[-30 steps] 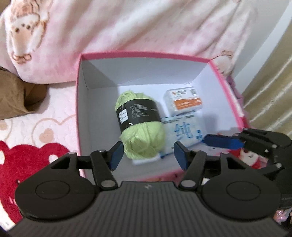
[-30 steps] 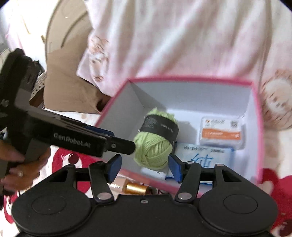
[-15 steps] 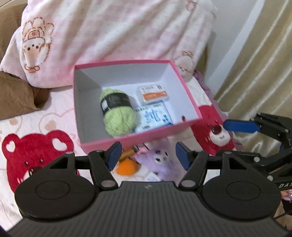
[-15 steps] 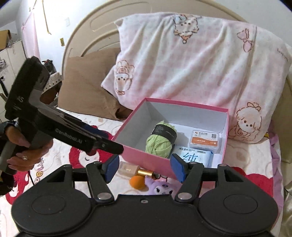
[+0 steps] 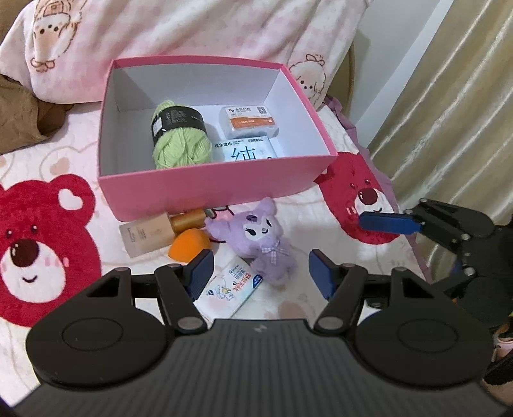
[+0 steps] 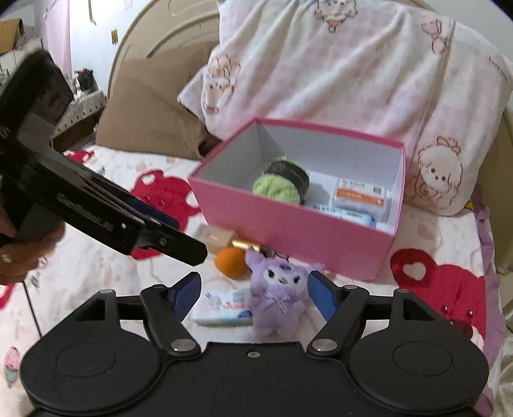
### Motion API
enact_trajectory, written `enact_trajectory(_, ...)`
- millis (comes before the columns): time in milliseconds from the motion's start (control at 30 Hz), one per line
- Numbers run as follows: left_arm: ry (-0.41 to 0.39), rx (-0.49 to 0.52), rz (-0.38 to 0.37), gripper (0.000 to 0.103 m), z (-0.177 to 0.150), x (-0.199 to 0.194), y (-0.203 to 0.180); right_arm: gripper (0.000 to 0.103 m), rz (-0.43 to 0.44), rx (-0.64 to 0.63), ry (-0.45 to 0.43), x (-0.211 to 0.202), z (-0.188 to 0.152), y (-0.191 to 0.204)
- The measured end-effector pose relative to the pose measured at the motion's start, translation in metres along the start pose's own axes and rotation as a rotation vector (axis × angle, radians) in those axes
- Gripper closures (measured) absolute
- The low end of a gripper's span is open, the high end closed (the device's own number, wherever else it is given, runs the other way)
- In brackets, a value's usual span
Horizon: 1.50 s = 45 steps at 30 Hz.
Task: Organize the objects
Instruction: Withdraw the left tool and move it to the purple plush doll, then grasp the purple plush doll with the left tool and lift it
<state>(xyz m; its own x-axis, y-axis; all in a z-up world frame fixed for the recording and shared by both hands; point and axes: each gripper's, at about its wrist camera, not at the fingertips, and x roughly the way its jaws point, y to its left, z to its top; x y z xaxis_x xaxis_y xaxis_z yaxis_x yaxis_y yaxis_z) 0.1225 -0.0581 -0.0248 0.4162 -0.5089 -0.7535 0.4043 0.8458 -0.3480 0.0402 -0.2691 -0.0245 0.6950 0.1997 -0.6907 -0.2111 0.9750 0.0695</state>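
Note:
A pink box (image 5: pixel 208 186) (image 6: pixel 288 224) stands on the bed and holds a green yarn ball (image 5: pixel 179 141), an orange-labelled packet (image 5: pixel 248 123) and a wipes pack (image 5: pixel 245 152). In front of the box lie a purple plush (image 5: pixel 256 237) (image 6: pixel 277 288), an orange sponge (image 5: pixel 189 245) (image 6: pixel 231 260), a beige bottle with a gold cap (image 5: pixel 154 232) and a tissue pack (image 5: pixel 231 288) (image 6: pixel 222 309). My left gripper (image 5: pixel 258 272) is open and empty above the tissue pack and plush. My right gripper (image 6: pixel 253 290) is open and empty, the plush between its fingers in view.
The bed cover shows red bear prints (image 5: pixel 35 243). A pink pillow (image 5: pixel 192 29) and a brown cushion (image 6: pixel 150 106) lie behind the box. Curtains (image 5: pixel 449 96) hang at the right. The other gripper shows at each view's edge (image 5: pixel 449 224) (image 6: pixel 96 205).
Both grippers have pulled back from over the box and away from it. The loose objects in front of the box have come into view. Both stay open.

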Motion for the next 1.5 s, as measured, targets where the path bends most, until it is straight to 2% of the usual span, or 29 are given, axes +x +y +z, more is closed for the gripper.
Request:
enact_trajectory(67,-0.004,0.006,0.005,0.035,-0.003,0.007,-0.002,0.021,-0.002,-0.012,0.008,0.009,-0.008,0.000)
enact_trajectory(133,-0.012,0.017,0.019,0.027,-0.006,0.012,-0.005,0.017,-0.003,-0.023,0.007,0.017,-0.015,0.000)
enact_trajectory(233,-0.022,0.047,0.047,0.019,-0.012,0.020,-0.008,0.015,-0.007,-0.023,0.000,0.030,-0.026,-0.002)
enact_trajectory(467,-0.027,0.076,0.046,0.014,-0.020,0.047,-0.014,0.015,-0.006,0.073,0.006,0.063,-0.051,-0.019)
enact_trajectory(567,-0.051,0.049,0.032,0.013,-0.022,0.059,-0.012,0.015,0.002,0.147,0.000,0.075,-0.058,-0.028)
enact_trajectory(633,-0.077,-0.003,0.037,0.013,-0.025,0.067,-0.008,0.015,-0.003,0.178,-0.007,0.081,-0.060,-0.032)
enact_trajectory(767,-0.077,-0.093,0.008,0.013,-0.029,0.086,0.002,0.015,-0.012,0.187,-0.018,0.092,-0.065,-0.036)
enact_trajectory(867,-0.056,-0.075,0.038,0.016,-0.032,0.098,0.002,0.018,0.013,0.211,-0.004,0.099,-0.069,-0.040)
enact_trajectory(900,-0.059,-0.060,0.046,0.017,-0.033,0.099,0.000,0.027,0.032,0.216,0.006,0.101,-0.070,-0.041)
enact_trajectory(967,-0.062,-0.026,0.048,0.020,-0.036,0.102,-0.005,0.035,0.052,0.219,0.017,0.100,-0.070,-0.041)
enact_trajectory(1033,-0.046,0.001,0.025,0.030,-0.037,0.105,-0.010,0.050,0.057,0.217,0.014,0.096,-0.069,-0.040)
enact_trajectory(1067,-0.040,0.005,0.017,0.034,-0.037,0.107,-0.012,0.051,0.056,0.216,0.014,0.095,-0.069,-0.040)
enact_trajectory(1133,-0.025,0.003,-0.008,0.049,-0.037,0.109,-0.015,0.053,0.040,0.202,0.018,0.093,-0.070,-0.036)
enact_trajectory(1167,-0.011,0.008,-0.021,0.052,-0.037,0.111,-0.018,0.054,0.033,0.191,0.021,0.092,-0.071,-0.033)
enact_trajectory(1267,-0.001,0.031,-0.018,0.055,-0.039,0.113,-0.025,0.055,-0.011,0.161,0.041,0.087,-0.071,-0.028)
enact_trajectory(1400,0.035,0.011,-0.072,0.056,-0.042,0.112,-0.033,0.055,-0.058,0.164,0.096,0.071,-0.070,-0.025)
enact_trajectory(1500,0.059,0.009,-0.081,0.056,-0.047,0.112,-0.040,0.055,-0.042,0.205,0.129,0.063,-0.074,-0.029)
